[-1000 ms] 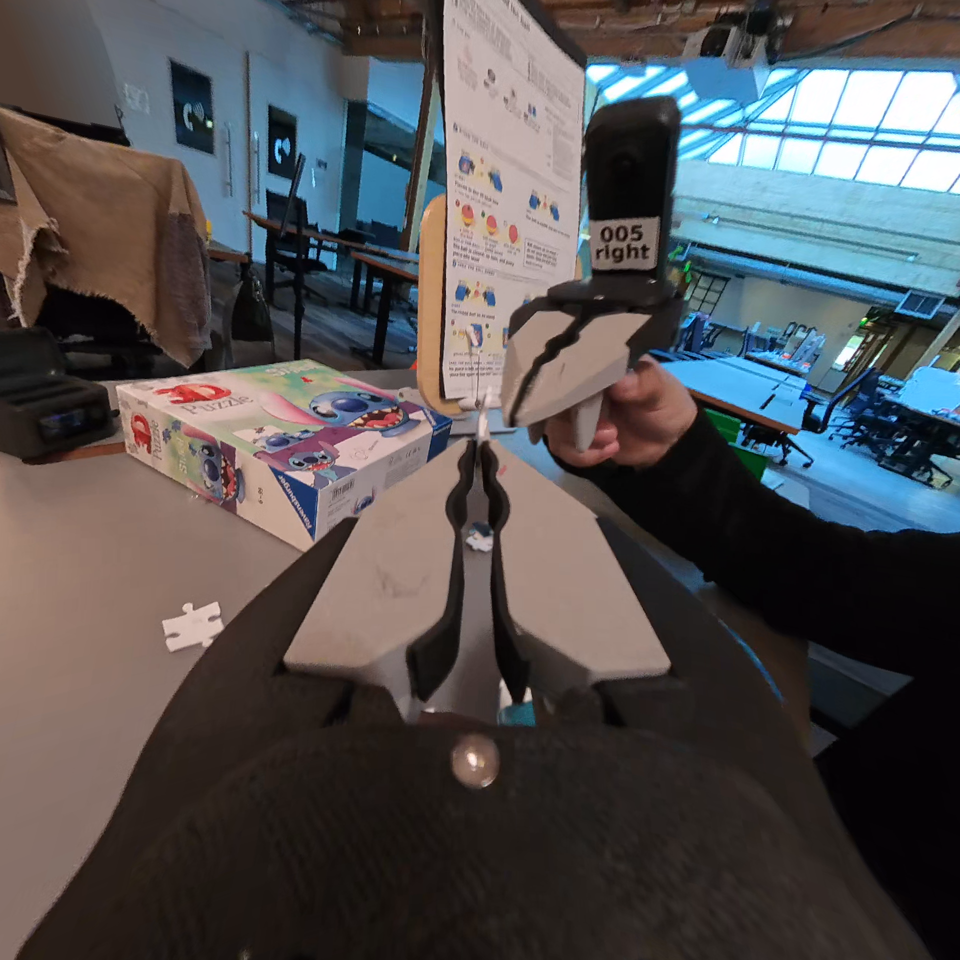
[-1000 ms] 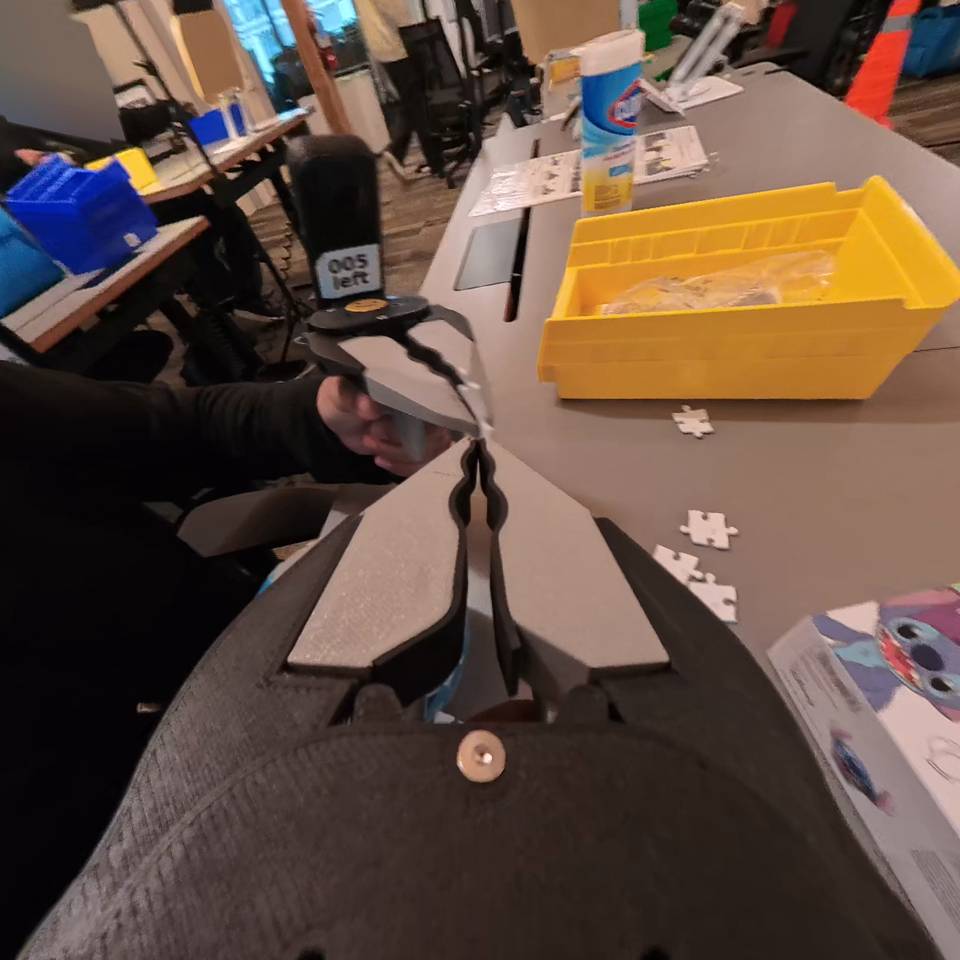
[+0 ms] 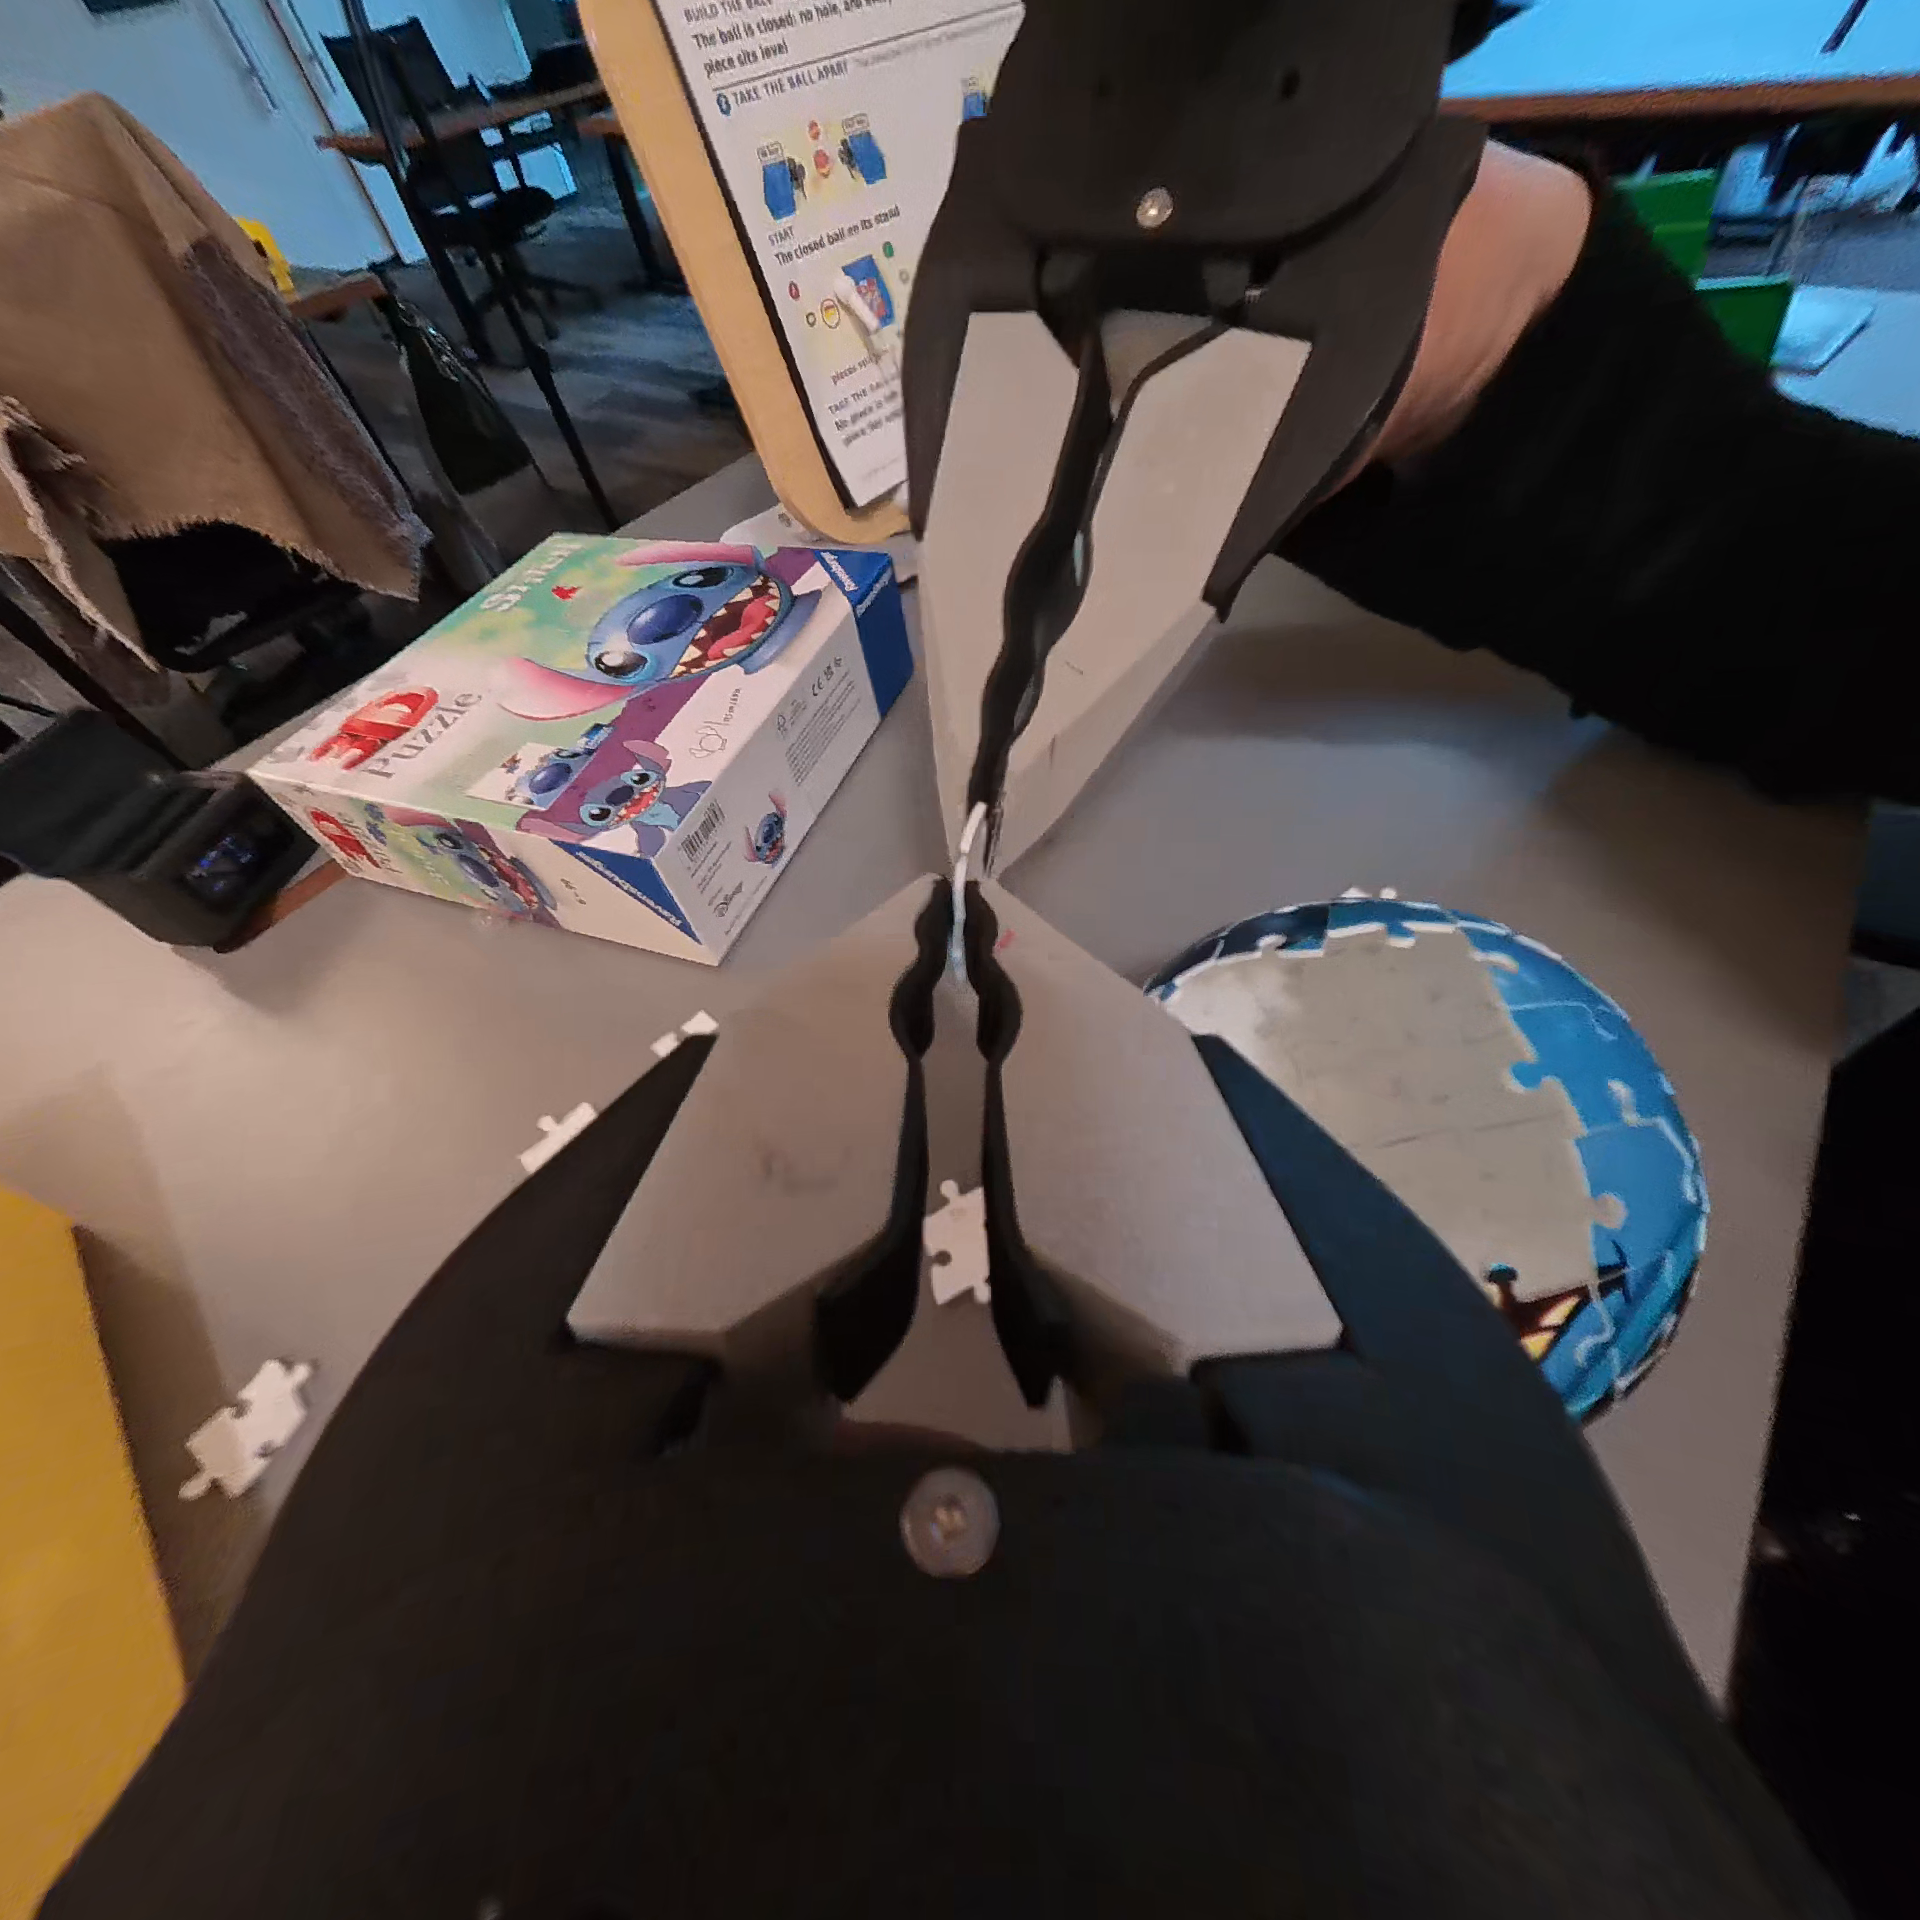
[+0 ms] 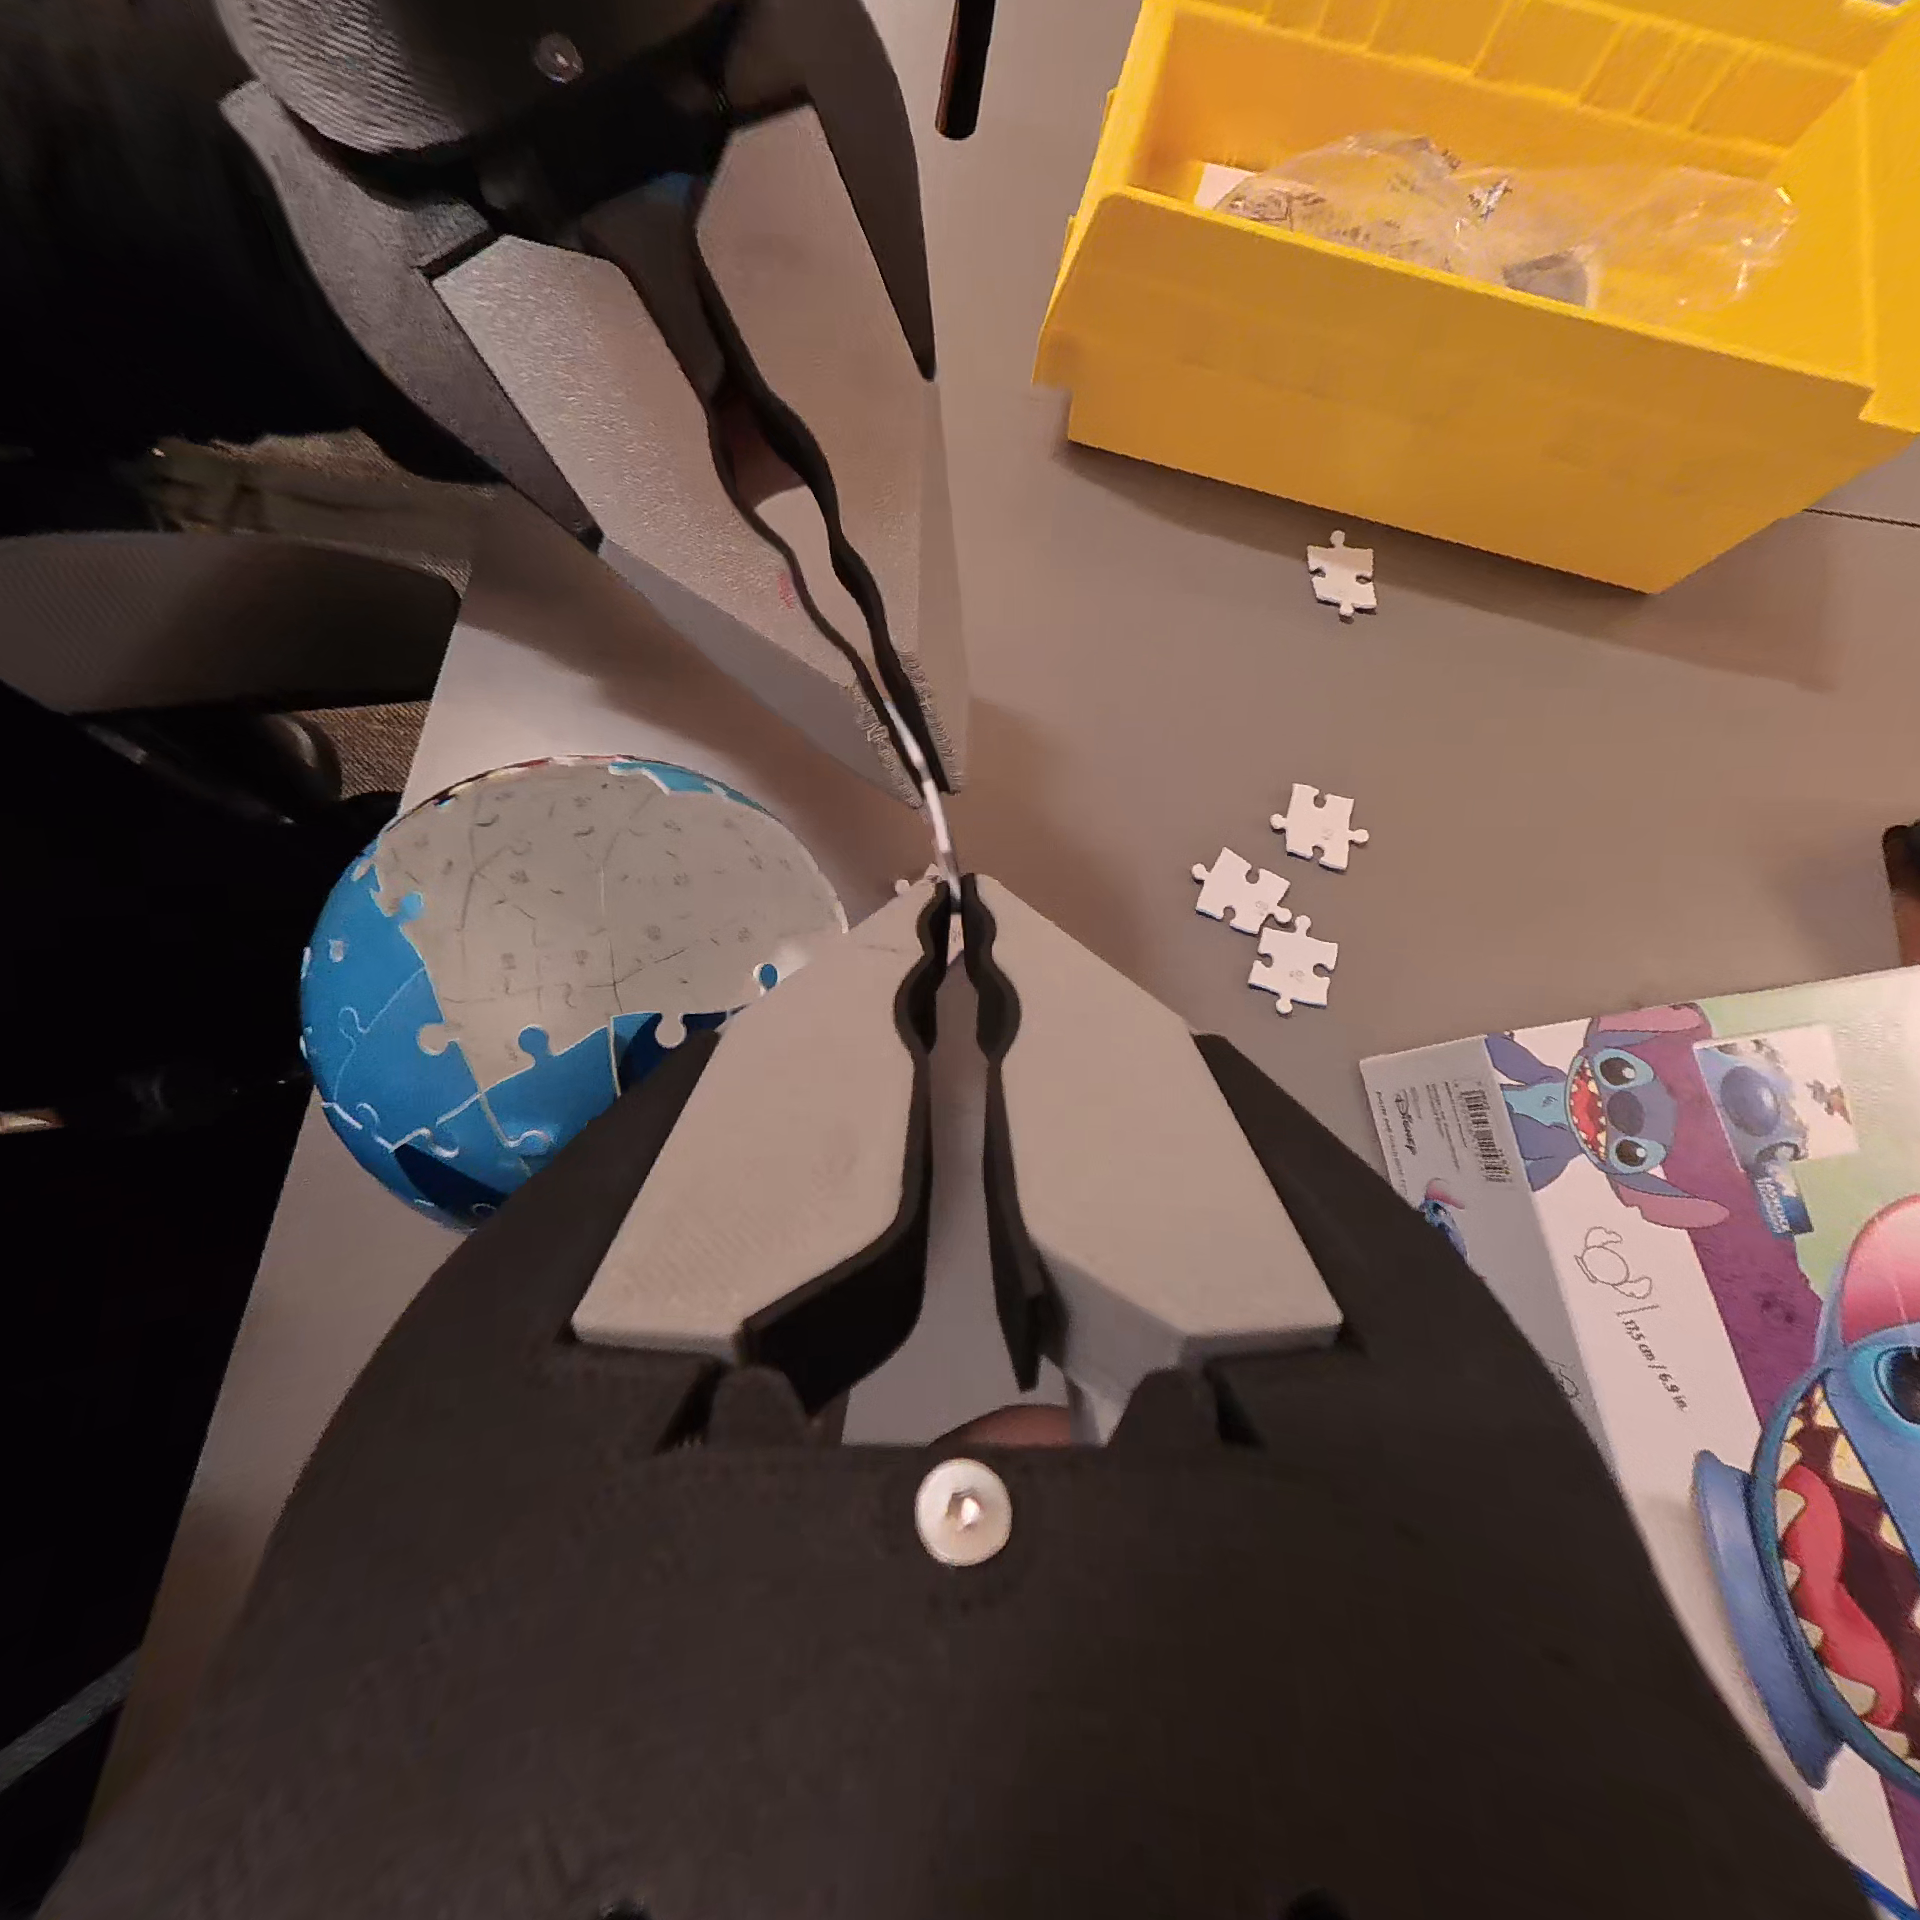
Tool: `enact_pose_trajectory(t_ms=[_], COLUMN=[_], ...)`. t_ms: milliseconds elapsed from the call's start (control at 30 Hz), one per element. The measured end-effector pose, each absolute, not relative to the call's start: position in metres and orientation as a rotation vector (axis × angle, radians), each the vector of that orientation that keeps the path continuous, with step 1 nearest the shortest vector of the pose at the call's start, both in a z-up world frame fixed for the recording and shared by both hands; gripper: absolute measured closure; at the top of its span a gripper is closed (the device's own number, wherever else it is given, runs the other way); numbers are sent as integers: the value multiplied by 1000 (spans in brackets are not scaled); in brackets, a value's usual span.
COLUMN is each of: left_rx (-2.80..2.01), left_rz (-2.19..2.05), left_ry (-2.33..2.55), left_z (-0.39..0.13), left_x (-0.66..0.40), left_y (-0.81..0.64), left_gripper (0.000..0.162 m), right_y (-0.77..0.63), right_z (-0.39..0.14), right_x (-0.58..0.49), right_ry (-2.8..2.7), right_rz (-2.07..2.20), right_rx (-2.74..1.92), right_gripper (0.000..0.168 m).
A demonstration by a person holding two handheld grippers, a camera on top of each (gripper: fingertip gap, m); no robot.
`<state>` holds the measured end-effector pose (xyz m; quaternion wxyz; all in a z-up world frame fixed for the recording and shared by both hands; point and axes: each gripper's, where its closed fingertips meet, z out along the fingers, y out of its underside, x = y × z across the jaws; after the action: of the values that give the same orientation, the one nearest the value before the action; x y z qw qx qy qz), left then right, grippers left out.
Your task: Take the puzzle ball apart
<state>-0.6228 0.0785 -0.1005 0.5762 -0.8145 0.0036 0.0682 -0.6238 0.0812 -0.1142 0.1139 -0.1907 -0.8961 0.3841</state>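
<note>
In the left wrist view, the left tongs (image 3: pixel 961 914) in the middle of the frame are clenched on a thin white puzzle piece (image 3: pixel 966 883), and the right tongs (image 3: pixel 982 826) reach down from the top and pinch the same piece — the blue puzzle ball (image 3: pixel 1558 1122), with a big hole in it, sits on the grey bench (image 3: pixel 312 1091) at the right, and the puzzle box (image 3: pixel 623 727) lies at the left. In the right wrist view, the right tongs (image 4: pixel 954 899) are clenched on the piece (image 4: pixel 940 831) in the middle, the left tongs (image 4: pixel 930 774) come in from the upper left, the ball (image 4: pixel 416 1060) is at the left, loose white pieces (image 4: pixel 1278 904) lie at the right, and a yellow bin (image 4: pixel 1455 395) fills the upper right.
</note>
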Motion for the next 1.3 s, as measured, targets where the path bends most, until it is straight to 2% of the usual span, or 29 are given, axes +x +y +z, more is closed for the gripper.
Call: enact_pose_trajectory(t_ms=[633, 900, 967, 1300], left_rx=[-1851, -1849, -1834, -1898], left_rz=[-60, -40, -55, -108], left_ry=[-129, -117, -115, -121], left_z=[-116, -119, -117, -132], left_x=[-624, -623, -621, -616], left_y=[68, 70, 70, 66], left_gripper=[162, 162, 162, 162], right_y=[57, 63, 63, 59], right_z=[-100, -108, -111, -127], right_x=[-628, -625, -626, -618], right_ry=[-2554, -2587, -2587, -2656], right_rz=[1427, 1356, 1341, 1254], right_rx=[-534, -506, -499, -401], right_gripper=[168, 160, 168, 168])
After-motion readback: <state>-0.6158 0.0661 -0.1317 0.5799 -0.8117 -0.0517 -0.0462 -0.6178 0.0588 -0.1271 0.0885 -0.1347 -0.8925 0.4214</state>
